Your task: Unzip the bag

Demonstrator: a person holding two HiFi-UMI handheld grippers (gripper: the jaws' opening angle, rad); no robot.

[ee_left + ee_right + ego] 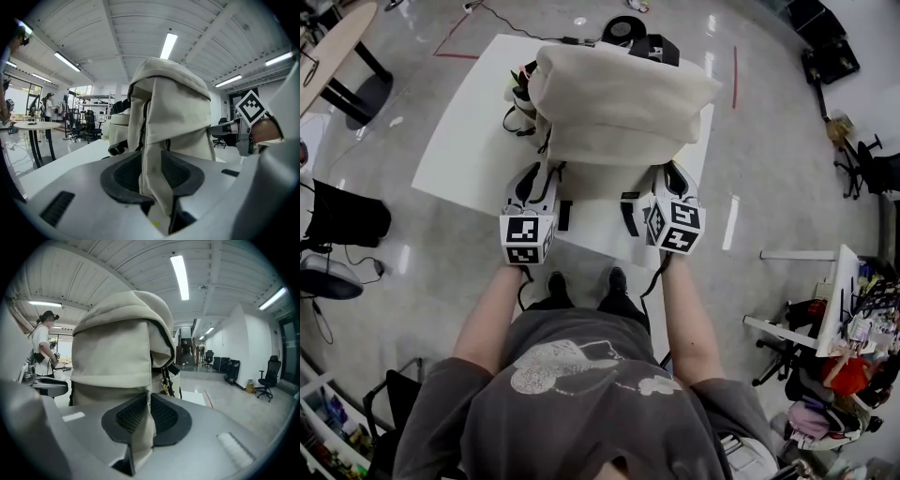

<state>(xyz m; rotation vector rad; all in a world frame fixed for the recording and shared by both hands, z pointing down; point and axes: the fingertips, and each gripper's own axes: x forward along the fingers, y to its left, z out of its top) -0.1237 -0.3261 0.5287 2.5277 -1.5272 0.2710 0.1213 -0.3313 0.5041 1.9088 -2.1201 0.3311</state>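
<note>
The cream bag (619, 103) is standing upright on the white table (459, 155), close to the table's near edge and roughly midway along it, with its broad face turned toward the person. Its long axis is running left to right, parallel to that near edge.

Both grippers are sitting at the bag's base on the near side, one at each lower corner, so the bag is lying straight ahead of each of them and rising above them.

The right gripper (147, 416) is pinching a fold of the bag's fabric, its ribbed pads pressing on the cloth from both sides. The left gripper (151, 174) is standing slack: a thicker fold of the same fabric is hanging between its jaws, but the pads are sitting apart and do not appear to be squeezing it.

A dark line (142, 123), probably the zip, is running up the bag just left of and above the left gripper's jaws. No puller can be picked out for certain.

With the right side anchoring the bag, the released left gripper looks the nearer and freer one to be travelling up along that line, following the bag's height and not its width.
</note>
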